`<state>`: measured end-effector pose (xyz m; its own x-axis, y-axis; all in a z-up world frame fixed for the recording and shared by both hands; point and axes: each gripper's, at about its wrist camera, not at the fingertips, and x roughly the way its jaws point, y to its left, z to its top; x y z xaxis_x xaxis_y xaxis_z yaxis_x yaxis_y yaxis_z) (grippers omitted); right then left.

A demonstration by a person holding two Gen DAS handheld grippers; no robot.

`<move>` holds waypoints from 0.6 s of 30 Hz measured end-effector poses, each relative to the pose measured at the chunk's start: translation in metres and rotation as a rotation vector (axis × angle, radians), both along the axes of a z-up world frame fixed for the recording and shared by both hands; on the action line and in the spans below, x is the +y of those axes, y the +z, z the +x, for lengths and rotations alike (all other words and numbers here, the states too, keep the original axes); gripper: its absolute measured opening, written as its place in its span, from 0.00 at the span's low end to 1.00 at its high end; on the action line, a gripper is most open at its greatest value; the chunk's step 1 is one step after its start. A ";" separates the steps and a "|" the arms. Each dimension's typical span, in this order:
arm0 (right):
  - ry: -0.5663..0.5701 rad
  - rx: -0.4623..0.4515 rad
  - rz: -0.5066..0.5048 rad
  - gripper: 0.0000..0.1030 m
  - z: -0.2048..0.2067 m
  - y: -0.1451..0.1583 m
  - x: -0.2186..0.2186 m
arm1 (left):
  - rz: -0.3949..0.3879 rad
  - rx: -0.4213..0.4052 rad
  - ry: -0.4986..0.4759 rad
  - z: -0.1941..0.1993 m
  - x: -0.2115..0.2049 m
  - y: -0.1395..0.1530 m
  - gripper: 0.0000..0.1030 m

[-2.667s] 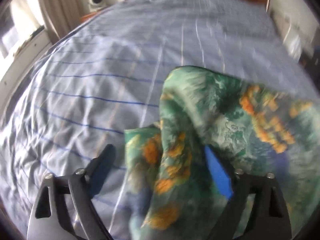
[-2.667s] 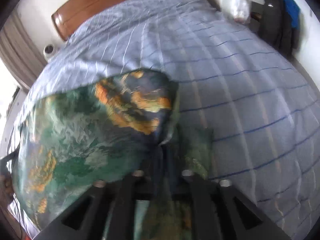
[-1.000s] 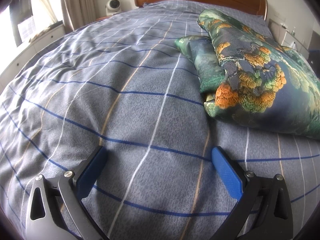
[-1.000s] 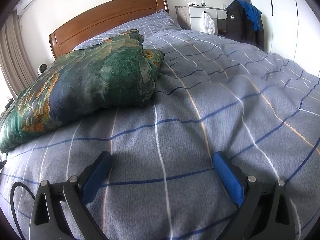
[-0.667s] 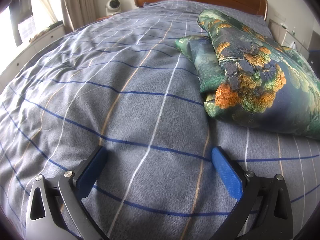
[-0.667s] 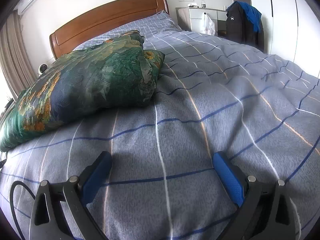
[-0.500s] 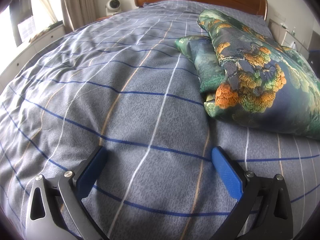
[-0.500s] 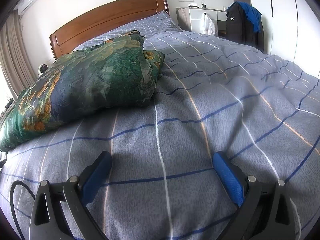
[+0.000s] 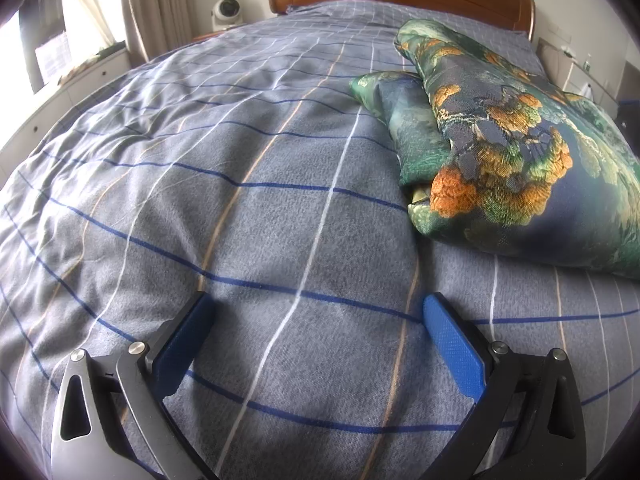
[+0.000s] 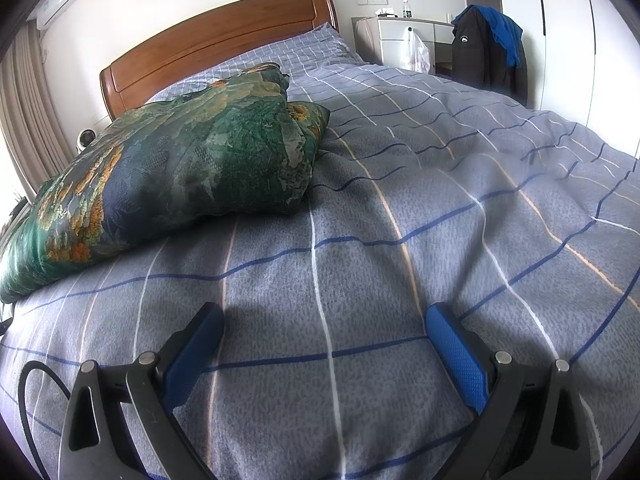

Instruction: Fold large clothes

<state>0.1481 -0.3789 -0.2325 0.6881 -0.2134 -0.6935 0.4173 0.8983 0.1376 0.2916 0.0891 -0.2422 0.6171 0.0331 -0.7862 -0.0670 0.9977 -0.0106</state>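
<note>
A green padded garment with orange flower print lies folded in a thick bundle on the bed, right of centre in the left wrist view. In the right wrist view the same garment fills the left side. My left gripper rests low over the grey checked duvet, open, nothing between its blue pads, well short of the bundle. My right gripper is open too, over bare duvet, to the right of and nearer than the bundle.
A wooden headboard closes the far end of the bed. A white drawer unit and a dark jacket stand at the right wall. Curtains and a small white fan are on the left side.
2.7 s ago the right gripper was shut on the garment and the left had it between its fingers; it now lies released on the bed. Nothing has moved over the last second.
</note>
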 end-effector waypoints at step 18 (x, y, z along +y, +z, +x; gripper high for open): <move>0.000 -0.002 -0.001 0.97 0.000 -0.001 0.000 | 0.000 0.000 0.000 0.000 0.000 0.000 1.00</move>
